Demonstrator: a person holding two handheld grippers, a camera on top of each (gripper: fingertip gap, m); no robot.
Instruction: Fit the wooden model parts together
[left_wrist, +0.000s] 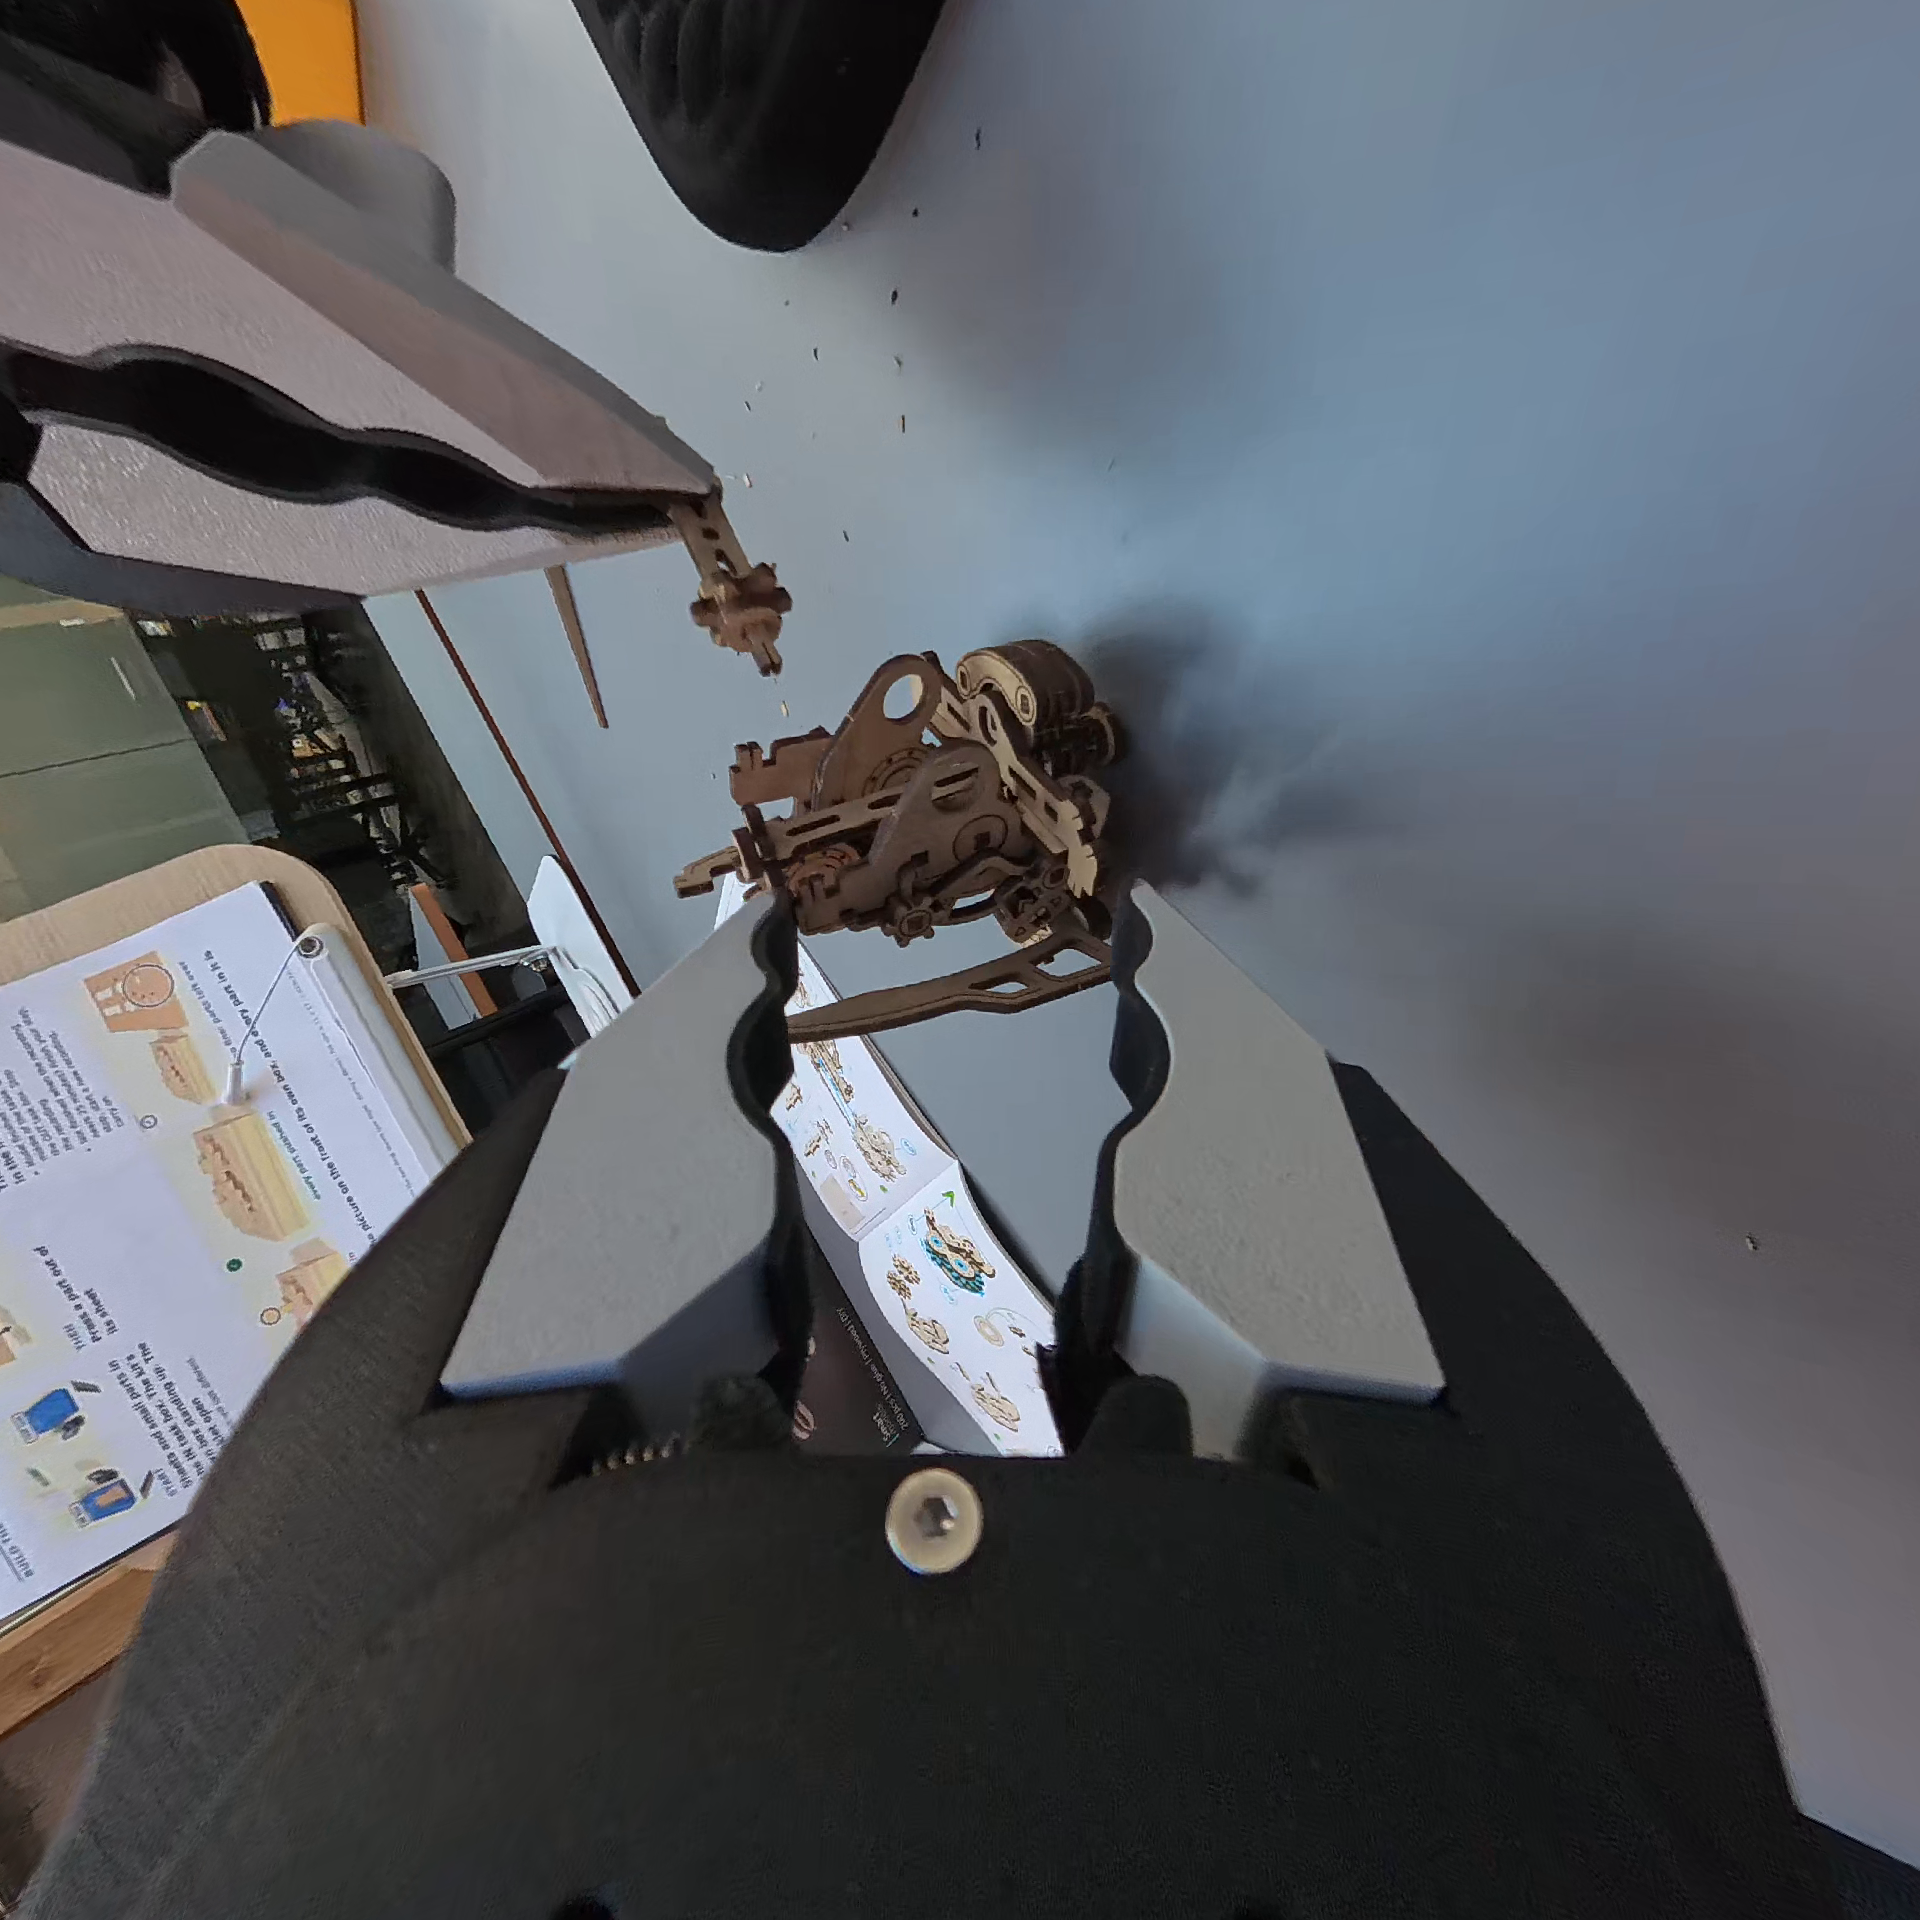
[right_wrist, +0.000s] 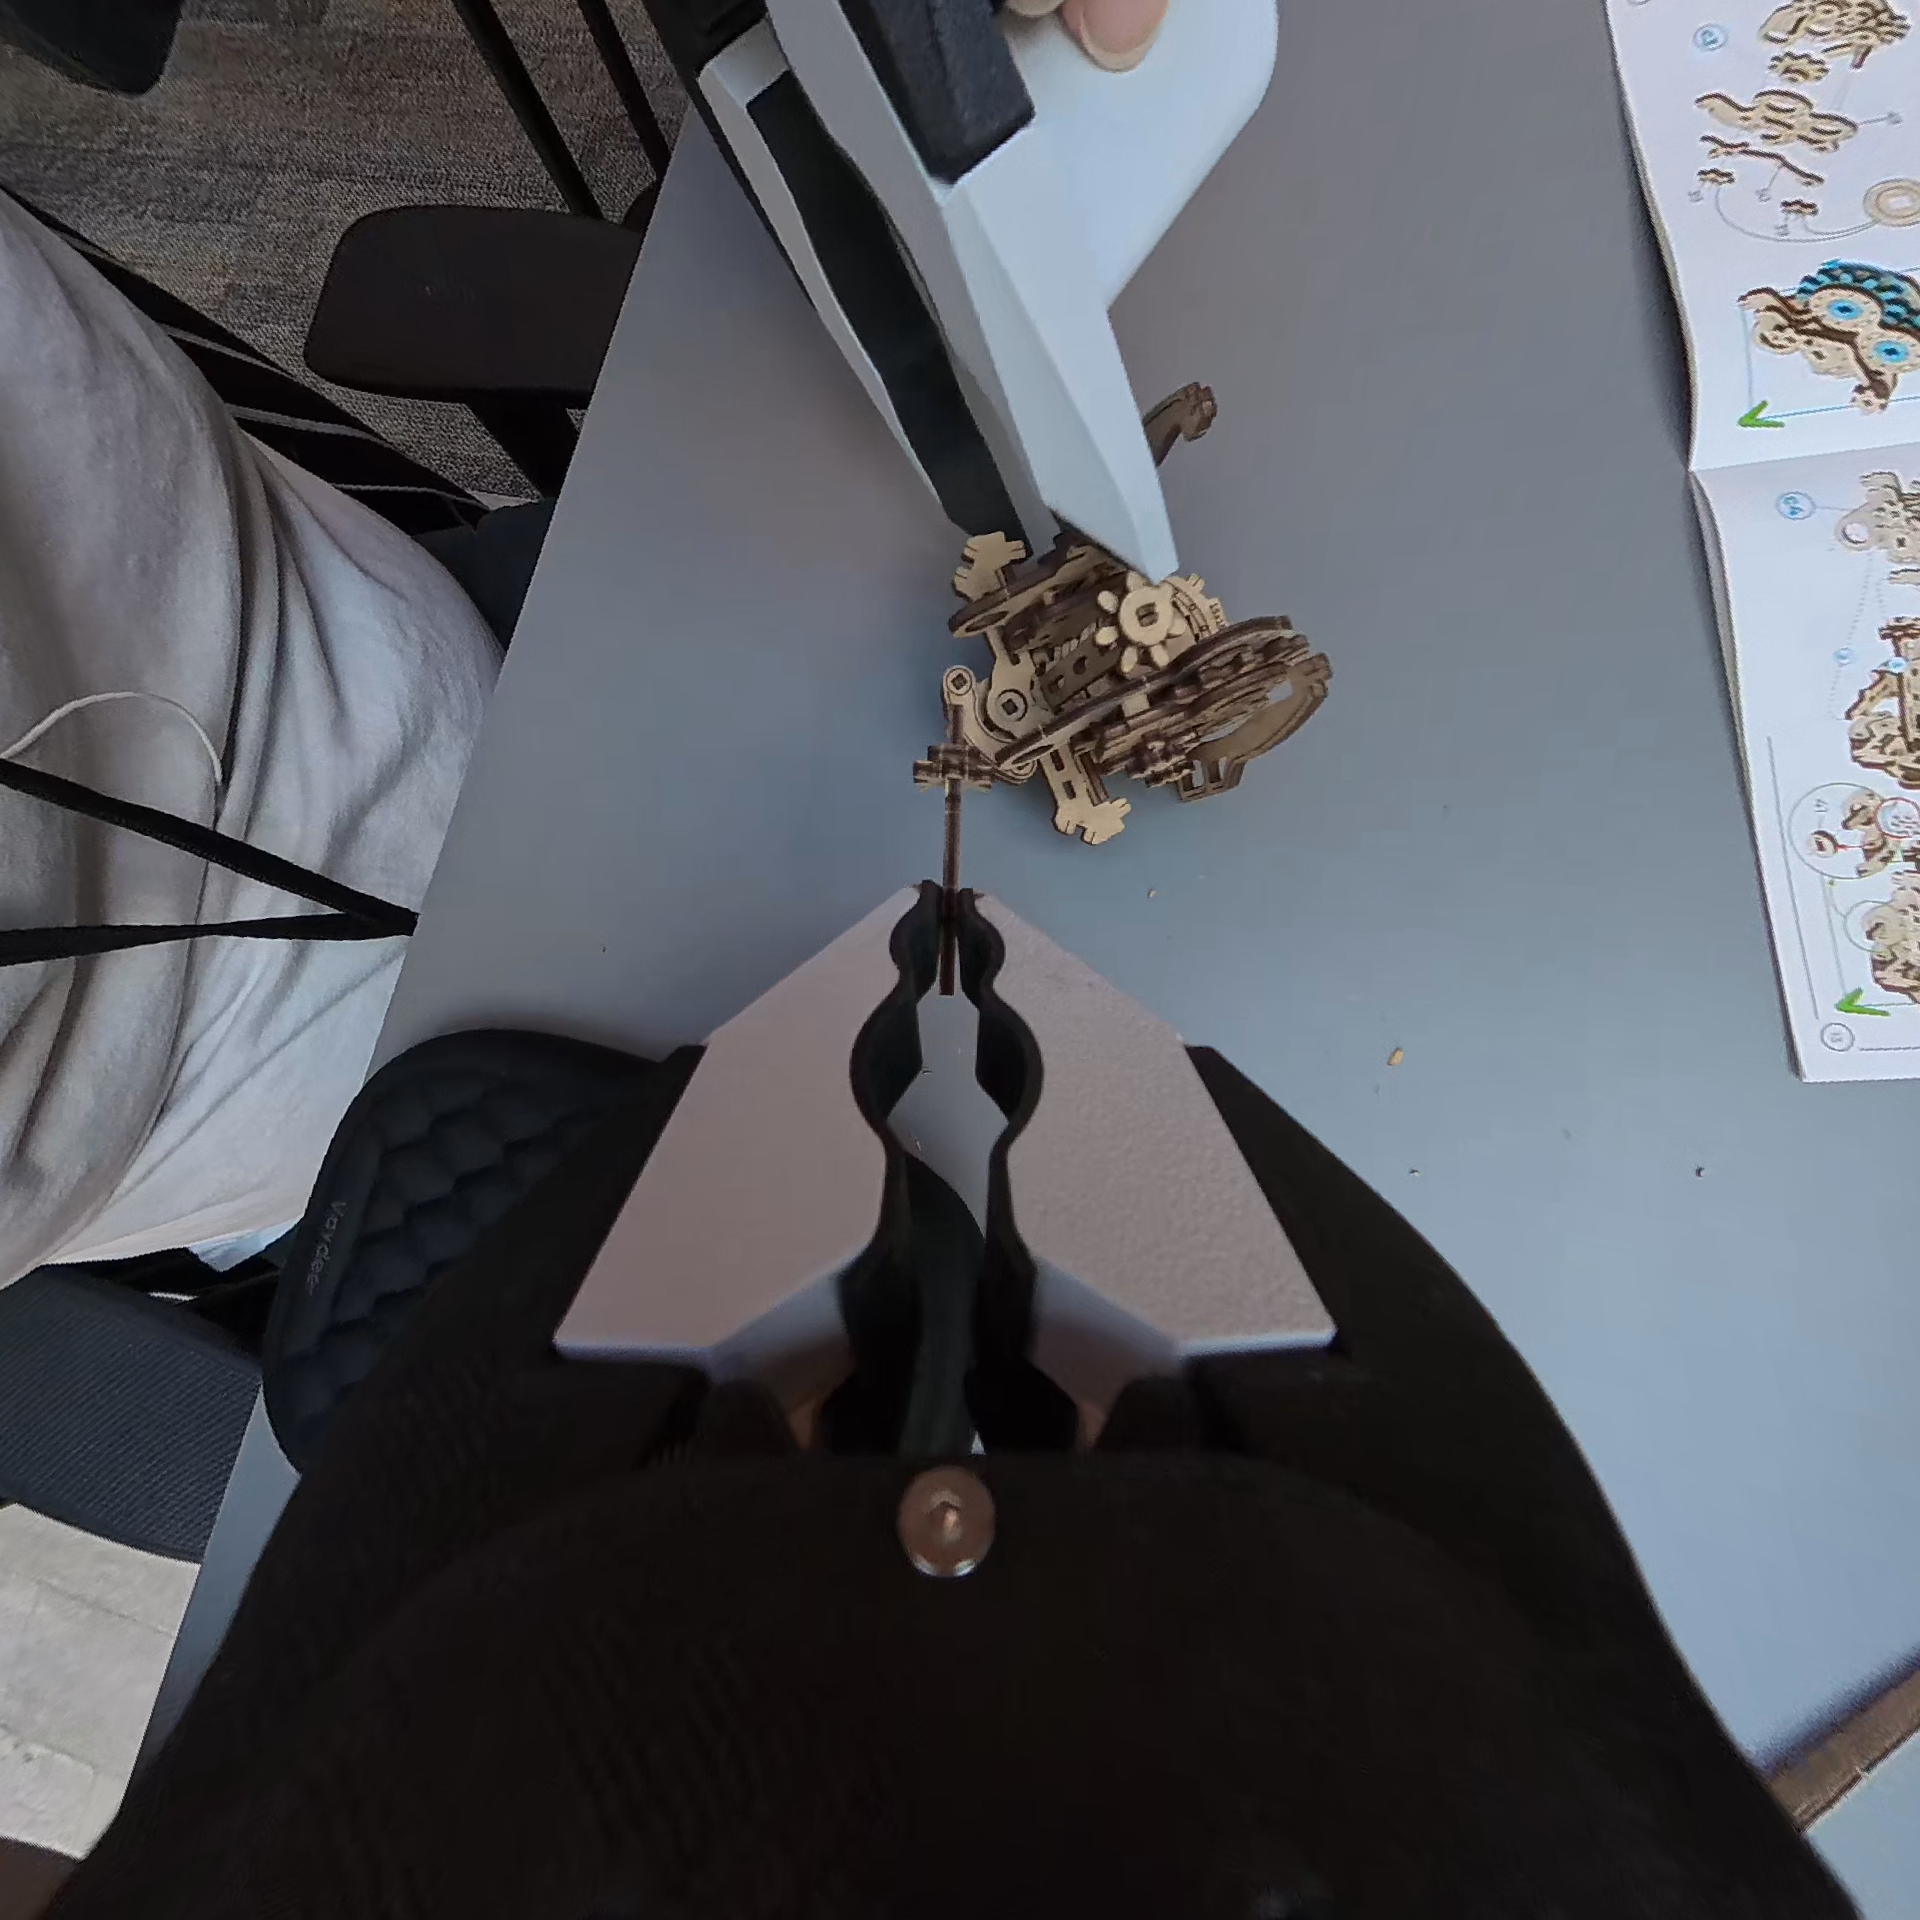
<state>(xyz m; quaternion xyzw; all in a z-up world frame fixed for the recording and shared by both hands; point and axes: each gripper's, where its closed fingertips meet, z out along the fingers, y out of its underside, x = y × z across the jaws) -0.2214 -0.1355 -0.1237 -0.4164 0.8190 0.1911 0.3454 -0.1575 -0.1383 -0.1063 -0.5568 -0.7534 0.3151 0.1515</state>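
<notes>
The part-built wooden model (left_wrist: 914, 810) sits between the tips of my left gripper (left_wrist: 951, 920), which is shut on its lower frame. In the right wrist view the model (right_wrist: 1132, 686) lies close over the grey table, with the left gripper (right_wrist: 1101, 540) coming down on it from above. My right gripper (right_wrist: 945, 920) is shut on a thin wooden pin (right_wrist: 951, 842) that carries a small cross-shaped piece at its far end. That end is at the model's left edge. In the left wrist view the pin (left_wrist: 738, 603) hangs from the right gripper (left_wrist: 707, 499), a little up and left of the model.
An open instruction booklet (right_wrist: 1818, 520) lies right of the model on the grey table (right_wrist: 1455, 1247); it also shows under my left fingers (left_wrist: 914, 1247). A printed sheet on a wooden stand (left_wrist: 156, 1195) is left. A black padded object (right_wrist: 416, 1195) and a person's pale clothing (right_wrist: 156, 727) are at the table's edge. Across from one pair of fingers to the other is roughly 8 cm. It is some 15 cm from my right tips to the black padded object (right_wrist: 416, 1195).
</notes>
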